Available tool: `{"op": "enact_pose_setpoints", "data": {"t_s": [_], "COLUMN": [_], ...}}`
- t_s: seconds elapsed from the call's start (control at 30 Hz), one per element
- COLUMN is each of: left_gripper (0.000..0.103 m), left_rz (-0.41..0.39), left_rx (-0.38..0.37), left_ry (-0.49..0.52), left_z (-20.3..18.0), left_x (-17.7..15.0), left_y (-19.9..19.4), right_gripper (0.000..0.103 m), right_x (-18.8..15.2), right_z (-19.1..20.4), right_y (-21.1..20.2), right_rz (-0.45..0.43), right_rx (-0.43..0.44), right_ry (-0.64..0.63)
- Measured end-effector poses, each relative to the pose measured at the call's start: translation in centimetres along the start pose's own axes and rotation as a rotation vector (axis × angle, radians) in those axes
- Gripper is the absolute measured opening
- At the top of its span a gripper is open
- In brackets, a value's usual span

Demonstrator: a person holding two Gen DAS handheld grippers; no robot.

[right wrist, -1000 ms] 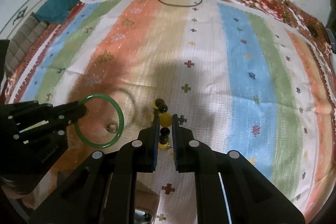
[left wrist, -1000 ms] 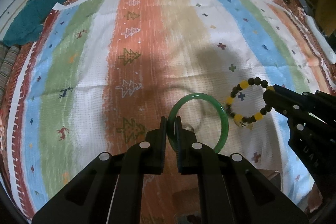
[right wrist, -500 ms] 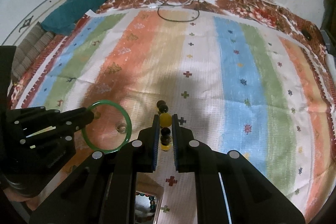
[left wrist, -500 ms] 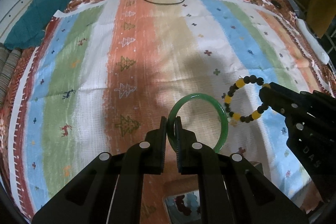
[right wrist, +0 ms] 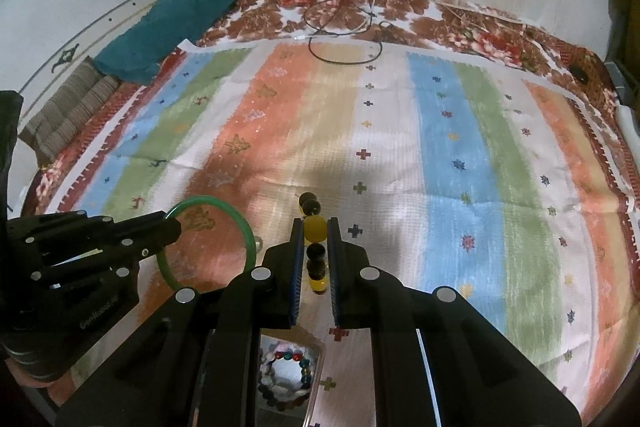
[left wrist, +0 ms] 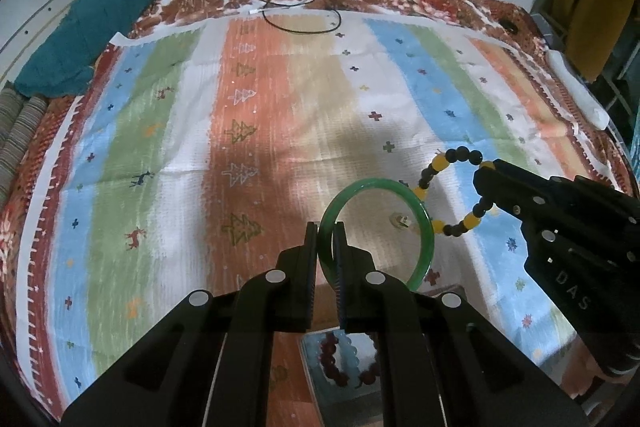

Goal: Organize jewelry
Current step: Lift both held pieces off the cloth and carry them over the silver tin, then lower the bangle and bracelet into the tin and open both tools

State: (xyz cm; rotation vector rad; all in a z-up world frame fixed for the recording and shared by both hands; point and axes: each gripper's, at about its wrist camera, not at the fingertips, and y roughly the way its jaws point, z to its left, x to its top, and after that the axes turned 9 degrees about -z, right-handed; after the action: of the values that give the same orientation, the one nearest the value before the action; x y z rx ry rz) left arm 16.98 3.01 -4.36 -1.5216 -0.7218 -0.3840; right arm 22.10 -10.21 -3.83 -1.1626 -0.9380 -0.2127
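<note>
My left gripper [left wrist: 326, 233] is shut on the rim of a green bangle [left wrist: 418, 205], which hangs above the striped cloth. In the right wrist view the same bangle [right wrist: 246, 231] shows at lower left with the left gripper [right wrist: 170, 223] on it. My right gripper [right wrist: 314, 227] is shut on a bead bracelet [right wrist: 314, 227] of black and yellow beads. In the left wrist view that bracelet [left wrist: 436, 163] hangs as a loop from the right gripper [left wrist: 486, 173]. A small ring [left wrist: 400, 219] lies on the cloth behind the bangle.
A shiny metal tray [right wrist: 316, 349] holding a multicoloured bead bracelet lies near the front edge under the grippers; it also appears in the left wrist view as a tray [left wrist: 310, 347]. A teal cloth [left wrist: 92, 35] and a black cable [left wrist: 304, 7] lie at the far side.
Both grippers have risen with the bangle and the bead bracelet held; the cloth looks farther away, and the metal tray has come into view below them.
</note>
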Motion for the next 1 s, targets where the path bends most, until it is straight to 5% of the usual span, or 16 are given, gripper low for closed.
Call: {"op": "enact_pose_setpoints", "data": {"t_s": [1.0], "left_gripper": [0.007], "left_rz": [-0.044], "left_rx": [-0.018], "left_ry": [0.016], "left_z": [-0.8], "left_x": [-3.8], "left_y": [-4.9], "right_gripper": [0.012], "right_x": [-2.6], "right_z": [2.0], "right_y": [-5.5], "right_rz": [-0.058], "right_rx": [0.054], "right_ry": [-0.035]}}
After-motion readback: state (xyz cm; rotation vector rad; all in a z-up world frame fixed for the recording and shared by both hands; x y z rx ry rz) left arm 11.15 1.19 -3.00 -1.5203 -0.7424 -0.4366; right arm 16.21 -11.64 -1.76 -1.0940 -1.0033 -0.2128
